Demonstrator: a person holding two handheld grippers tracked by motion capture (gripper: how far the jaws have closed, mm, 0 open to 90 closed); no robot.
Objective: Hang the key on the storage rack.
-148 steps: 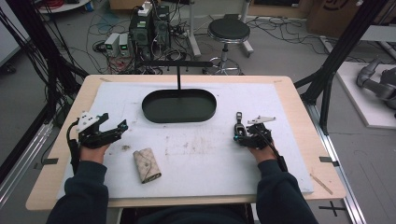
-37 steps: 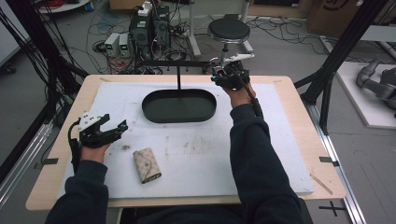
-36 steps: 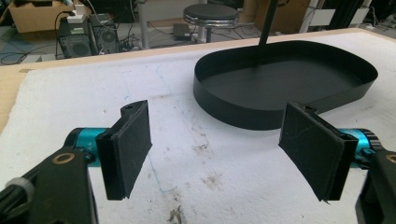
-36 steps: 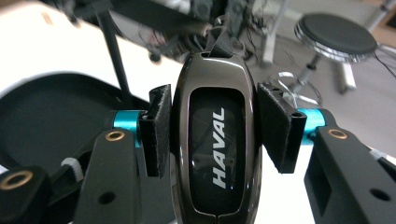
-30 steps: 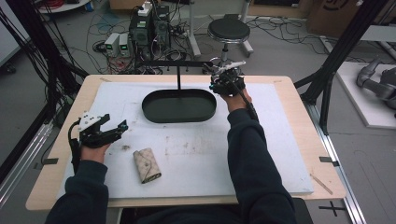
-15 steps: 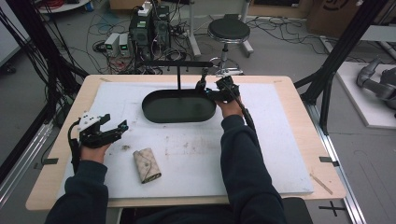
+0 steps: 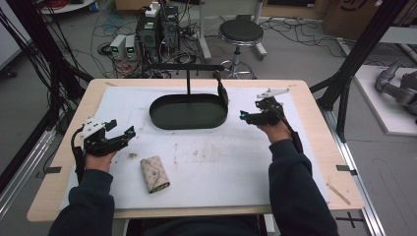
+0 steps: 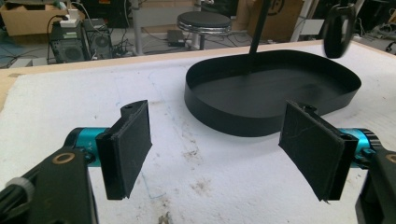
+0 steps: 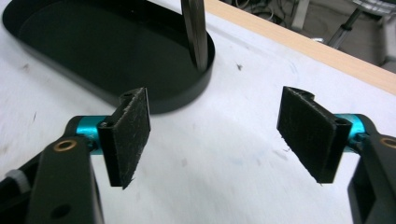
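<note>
A black oval tray (image 7: 189,112) lies at the back middle of the white mat, with a thin black T-shaped stand (image 7: 188,81) rising from it. A dark strap-like piece (image 7: 222,91) hangs from the right end of the stand's bar, over the tray's right rim. My right gripper (image 7: 248,111) hovers just right of the tray, open and holding nothing. In the right gripper view, the open gripper (image 9: 217,135) faces the tray (image 9: 93,51) and the hanging piece (image 9: 196,32). My left gripper (image 7: 123,129) rests open at the mat's left. Its own view shows the gripper (image 8: 219,149) empty, with the tray (image 8: 273,100) ahead.
A beige patterned wallet (image 7: 155,173) lies on the white mat (image 7: 221,162) near the front left, close to my left forearm. The wooden table edge (image 7: 322,147) frames the mat. Beyond the table stand a stool (image 7: 240,32), computer boxes and cables.
My right gripper reached to the right end of the stand's bar, then drew back down and right to beside the tray. The dark piece now hangs there. The left gripper stayed put.
</note>
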